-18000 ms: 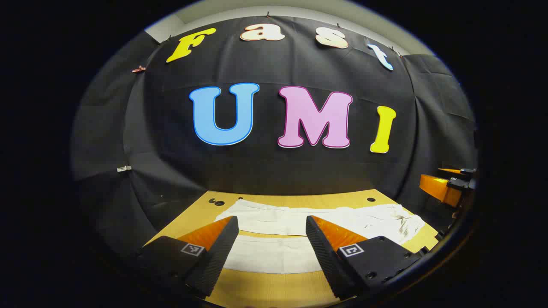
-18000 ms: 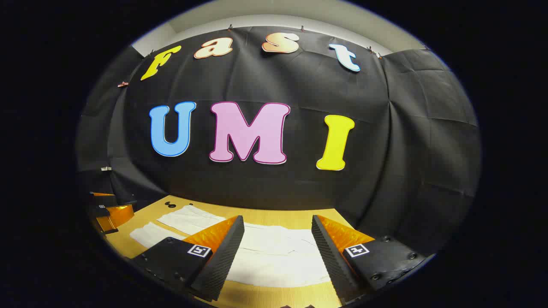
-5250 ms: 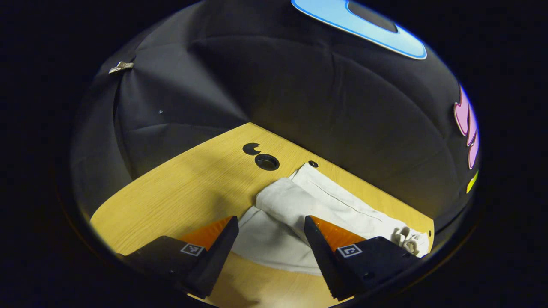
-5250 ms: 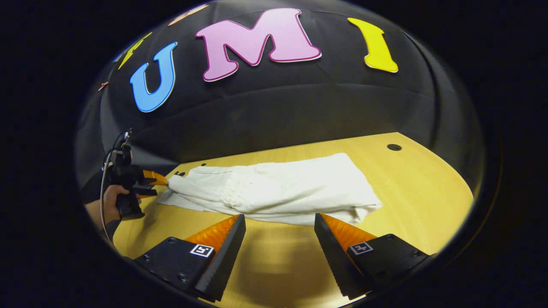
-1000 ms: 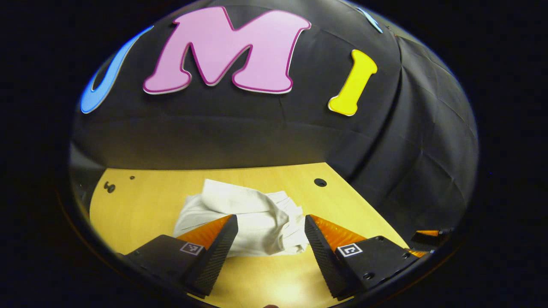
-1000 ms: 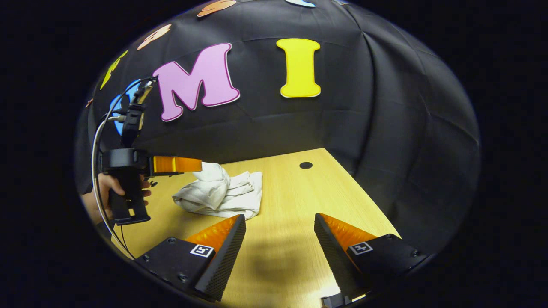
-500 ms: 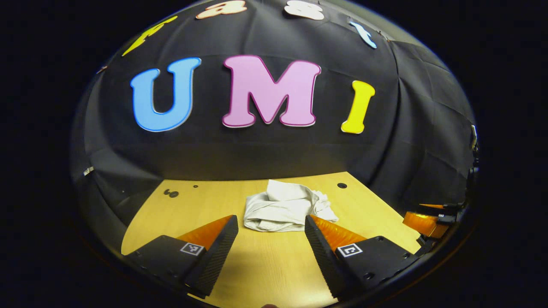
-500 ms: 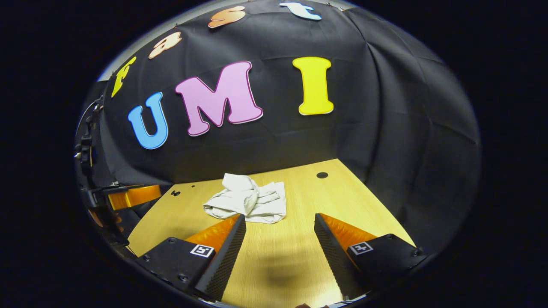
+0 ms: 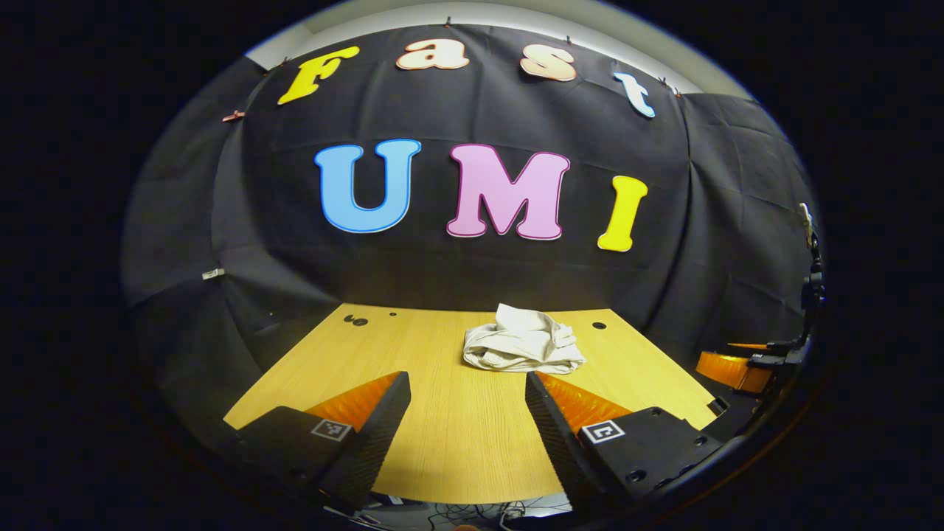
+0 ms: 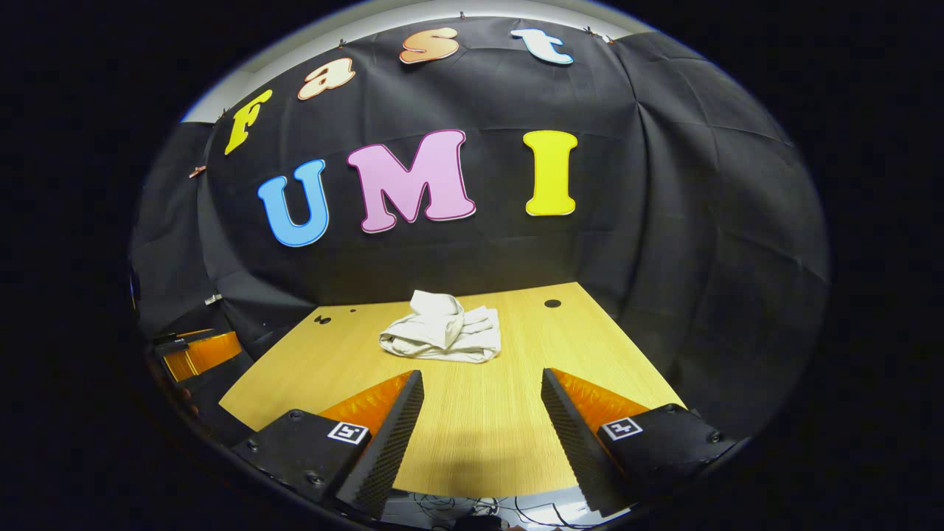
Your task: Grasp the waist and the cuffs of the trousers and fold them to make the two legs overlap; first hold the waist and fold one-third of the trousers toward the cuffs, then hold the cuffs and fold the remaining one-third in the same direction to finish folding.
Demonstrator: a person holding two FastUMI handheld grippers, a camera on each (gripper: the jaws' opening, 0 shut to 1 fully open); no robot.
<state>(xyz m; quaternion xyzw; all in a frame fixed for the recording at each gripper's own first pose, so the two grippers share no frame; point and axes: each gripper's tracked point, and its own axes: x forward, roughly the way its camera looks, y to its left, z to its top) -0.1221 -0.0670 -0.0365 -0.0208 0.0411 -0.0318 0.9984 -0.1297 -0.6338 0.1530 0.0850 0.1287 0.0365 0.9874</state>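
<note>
The white trousers are seen in the left gripper view as a small folded bundle lying on the wooden table, toward its far edge and a little right of the middle. The bundle is uneven: a rumpled fold is raised on its top, and layered edges are stacked along its near side. A small round hole in the tabletop is found just to the right of the bundle, and a pair of dark holes sits near the far left corner.

The left gripper is held over the near edge of the table, its two fingers spread wide with bare tabletop between them; nothing is gripped, and the trousers lie well apart from it, farther back. At the right margin of this view part of the other gripper is glimpsed beyond the table's edge.

In the right gripper view the trousers are shown again as the same bundle, resting on the table toward the far side, left of the round hole. The right gripper is likewise held released, its fingers wide apart over the near part of the table with nothing between them. At the left margin the left gripper is partly seen, off the table's side. Cables are visible below the near table edge.
</note>
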